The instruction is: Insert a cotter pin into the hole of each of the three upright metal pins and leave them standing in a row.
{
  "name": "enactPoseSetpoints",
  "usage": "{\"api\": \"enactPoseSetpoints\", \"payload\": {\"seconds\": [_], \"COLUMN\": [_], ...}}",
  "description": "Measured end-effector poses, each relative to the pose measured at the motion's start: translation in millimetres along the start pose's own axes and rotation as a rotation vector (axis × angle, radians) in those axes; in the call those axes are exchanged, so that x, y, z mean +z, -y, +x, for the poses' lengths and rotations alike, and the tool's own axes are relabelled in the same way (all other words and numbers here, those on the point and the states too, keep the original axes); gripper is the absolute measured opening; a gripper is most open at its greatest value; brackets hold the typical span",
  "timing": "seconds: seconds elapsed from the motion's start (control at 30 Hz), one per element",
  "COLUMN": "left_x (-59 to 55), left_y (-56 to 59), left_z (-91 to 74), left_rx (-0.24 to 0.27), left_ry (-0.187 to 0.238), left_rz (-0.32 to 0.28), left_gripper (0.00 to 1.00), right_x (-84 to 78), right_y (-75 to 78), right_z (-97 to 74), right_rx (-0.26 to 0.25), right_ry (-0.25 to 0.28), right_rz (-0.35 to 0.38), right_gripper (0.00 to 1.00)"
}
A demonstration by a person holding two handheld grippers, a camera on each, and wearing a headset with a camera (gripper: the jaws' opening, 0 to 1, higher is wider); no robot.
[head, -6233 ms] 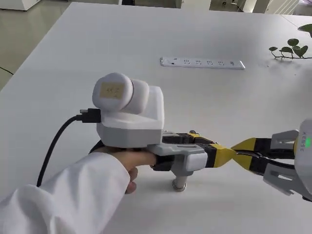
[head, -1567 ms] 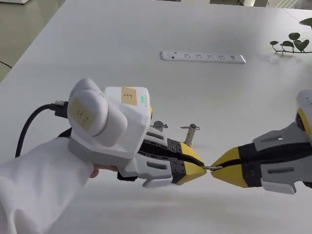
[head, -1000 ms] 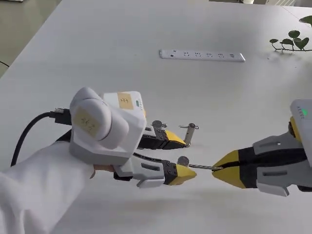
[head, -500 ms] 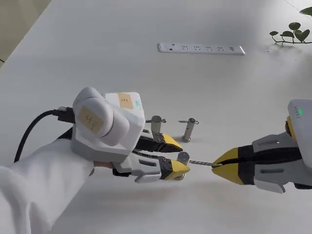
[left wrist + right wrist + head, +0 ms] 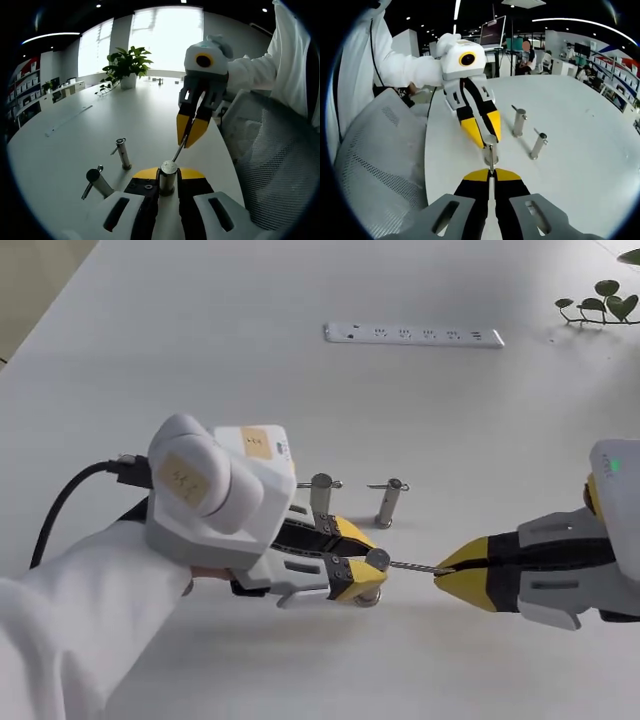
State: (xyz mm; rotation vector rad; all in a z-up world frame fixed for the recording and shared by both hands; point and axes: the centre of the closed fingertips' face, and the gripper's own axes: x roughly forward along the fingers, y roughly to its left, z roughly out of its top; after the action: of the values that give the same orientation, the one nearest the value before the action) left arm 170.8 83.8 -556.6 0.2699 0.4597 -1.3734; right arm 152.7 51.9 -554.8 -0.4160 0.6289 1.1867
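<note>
Our left claw [image 5: 362, 562] lies nearly level and points right, its jaws closed round the upright metal pin [image 5: 376, 561]. Our white sleeve [image 5: 70, 640] runs back from it toward the lower left. Our right claw [image 5: 440, 572] reaches in from the right and points left, facing the left one almost tip to tip, its jaws pinched together on the cotter pin [image 5: 410, 566].

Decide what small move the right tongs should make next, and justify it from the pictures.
Probably ease the right tongs toward the left tongs, straight along the cotter pin they grip. Its tip sits at the head of the third metal pin, clamped upright by the left tongs, with most of its length outside. The other two pins already carry theirs.
</note>
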Motion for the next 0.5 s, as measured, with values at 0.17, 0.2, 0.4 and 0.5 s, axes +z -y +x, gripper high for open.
{"api": "enactPoseSetpoints", "payload": {"seconds": [0.17, 0.2, 0.4, 0.5], "left_x": [0.3, 0.0, -0.5, -0.5], "left_y": [0.2, -0.3, -1.8, -1.8], "left_z": [0.0, -0.2, -0.8, -0.9], "left_rx": [0.002, 0.005, 0.011, 0.011], "left_ry": [0.001, -0.002, -0.001, -0.001], "left_rz": [-0.002, -0.001, -0.003, -0.002], "left_gripper": [0.12, 0.12, 0.12, 0.12], "right_x": [1.9, 2.2, 1.6, 3.7], "right_y": [-0.8, -0.2, 0.6, -0.4], "right_z": [4.8, 6.9, 14.4, 16.8], "right_rx": [0.001, 0.003, -0.001, -0.003], "right_ry": [0.004, 0.004, -0.011, -0.012], "right_rz": [-0.001, 0.003, -0.007, -0.015], "right_gripper": [0.0, 0.0, 0.0, 0.0]}}
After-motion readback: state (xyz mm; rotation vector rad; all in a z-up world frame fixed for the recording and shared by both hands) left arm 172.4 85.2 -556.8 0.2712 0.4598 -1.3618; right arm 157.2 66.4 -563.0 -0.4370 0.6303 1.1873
